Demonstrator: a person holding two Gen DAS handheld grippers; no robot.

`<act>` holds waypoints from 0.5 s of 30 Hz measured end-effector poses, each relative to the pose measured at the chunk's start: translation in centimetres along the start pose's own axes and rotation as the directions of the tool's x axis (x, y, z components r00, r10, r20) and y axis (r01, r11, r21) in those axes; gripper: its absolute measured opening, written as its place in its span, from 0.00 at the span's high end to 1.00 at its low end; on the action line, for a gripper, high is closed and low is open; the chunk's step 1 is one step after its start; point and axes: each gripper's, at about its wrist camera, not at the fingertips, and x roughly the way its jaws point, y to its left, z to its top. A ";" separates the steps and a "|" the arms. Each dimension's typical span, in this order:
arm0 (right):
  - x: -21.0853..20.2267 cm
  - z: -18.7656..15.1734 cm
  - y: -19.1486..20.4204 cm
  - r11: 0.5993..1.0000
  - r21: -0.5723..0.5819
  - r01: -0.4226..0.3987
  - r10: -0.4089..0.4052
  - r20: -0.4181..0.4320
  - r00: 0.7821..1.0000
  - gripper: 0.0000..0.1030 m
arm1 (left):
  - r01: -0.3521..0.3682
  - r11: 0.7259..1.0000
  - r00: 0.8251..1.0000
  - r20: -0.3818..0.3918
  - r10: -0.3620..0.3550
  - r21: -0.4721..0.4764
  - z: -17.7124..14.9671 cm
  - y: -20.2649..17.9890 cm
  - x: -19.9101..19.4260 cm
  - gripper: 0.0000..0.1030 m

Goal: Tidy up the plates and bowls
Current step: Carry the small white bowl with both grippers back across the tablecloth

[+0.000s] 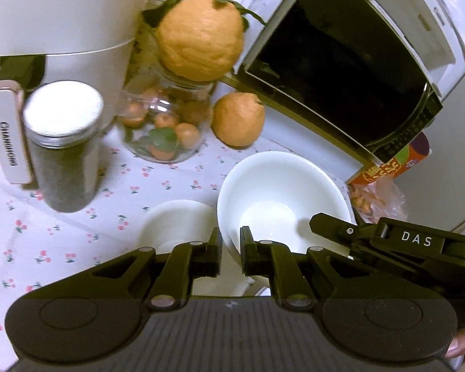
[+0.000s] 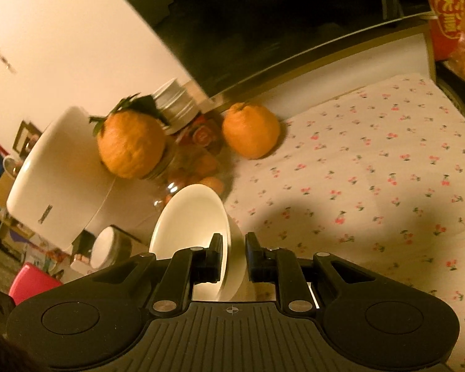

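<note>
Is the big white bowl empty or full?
Empty: the bowl shows a bare white inside, its rim between the left gripper's fingers.

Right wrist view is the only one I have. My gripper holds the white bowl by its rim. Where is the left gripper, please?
Observer: The left gripper straddles the rim of the same white bowl, at a different place from the right gripper.
Operator: Does something stand close on that side?
Observer: Yes, a smaller white dish lies on the tablecloth, just left of the bowl.
Operator: I cannot see the bowl's bottom. Is something inside?
Observer: No, the bottom is bare.
</note>
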 end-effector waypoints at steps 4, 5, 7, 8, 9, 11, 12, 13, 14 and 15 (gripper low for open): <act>0.7 -0.5 1.1 1.000 -0.013 -0.009 0.009 -0.017 1.000 0.84 | -0.015 1.000 1.000 -0.001 0.015 -0.011 0.0 1.0 -0.9 0.90; 0.9 -0.6 1.3 1.000 -0.014 -0.010 0.010 -0.022 1.000 0.84 | -0.020 1.000 1.000 -0.003 0.020 -0.012 0.0 1.1 -1.0 0.90; 1.1 -0.9 1.8 1.000 -0.020 -0.008 0.007 -0.031 0.999 0.84 | -0.030 0.999 1.000 -0.008 0.030 -0.012 0.0 1.5 -1.3 0.90; 1.3 -1.1 2.0 1.000 -0.026 -0.006 0.005 -0.036 0.999 0.84 | -0.037 0.999 0.999 -0.011 0.037 -0.010 -0.1 1.6 -1.3 0.90; 1.4 -1.3 2.2 0.999 -0.034 -0.004 0.002 -0.041 0.999 0.84 | -0.046 0.999 0.999 -0.013 0.046 -0.009 -0.1 1.7 -1.4 0.90; 1.7 -1.7 2.5 0.999 -0.048 0.003 -0.006 -0.052 0.999 0.84 | -0.060 0.998 0.998 -0.021 0.060 -0.007 -0.2 1.9 -1.3 0.90; 1.9 -1.9 2.6 0.999 -0.054 0.009 -0.012 -0.058 0.998 0.84 | -0.068 0.998 0.997 -0.026 0.067 -0.008 -0.3 2.1 -1.2 0.90; 2.1 -2.1 2.7 0.998 -0.058 0.014 -0.017 -0.063 0.998 0.84 | -0.075 0.997 0.997 -0.031 0.075 -0.007 -0.3 2.2 -1.1 0.90; 2.3 -2.3 2.8 0.998 -0.062 0.018 -0.023 -0.068 0.997 0.84 | -0.082 0.997 0.996 -0.038 0.082 -0.006 -0.3 2.3 -1.0 0.90; 2.5 -2.4 2.8 0.998 -0.064 0.023 -0.028 -0.073 0.997 0.84 | -0.087 0.996 0.995 -0.046 0.087 -0.007 -0.3 2.4 -0.9 0.90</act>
